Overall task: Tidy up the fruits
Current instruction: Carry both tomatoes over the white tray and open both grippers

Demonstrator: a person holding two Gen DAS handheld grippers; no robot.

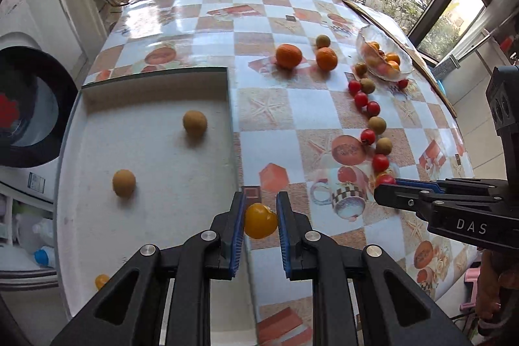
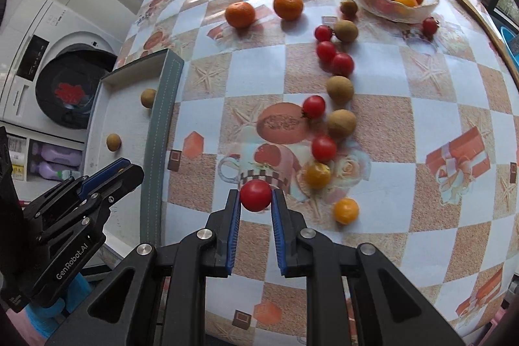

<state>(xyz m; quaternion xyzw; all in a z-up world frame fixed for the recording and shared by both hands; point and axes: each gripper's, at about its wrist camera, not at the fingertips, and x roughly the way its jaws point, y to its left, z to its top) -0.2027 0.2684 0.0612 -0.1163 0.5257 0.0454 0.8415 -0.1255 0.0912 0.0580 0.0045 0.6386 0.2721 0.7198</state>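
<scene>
I see my left gripper (image 1: 260, 221) clamped on a yellow tomato (image 1: 259, 220) beside the tray (image 1: 155, 77) (two longans (image 1: 194, 123) inside); right gripper (image 2: 256, 196) jaws clamp a red tomato (image 2: 255, 195) right of it.

My left tongs (image 1: 260, 221) pinch a yellow cherry tomato (image 1: 260, 222), my right tongs (image 2: 256, 196) a red one (image 2: 255, 195), while two brown longans (image 1: 194, 123) lie in the white tray (image 1: 155, 80) and more fruit dots the table (image 2: 405, 125).
</scene>
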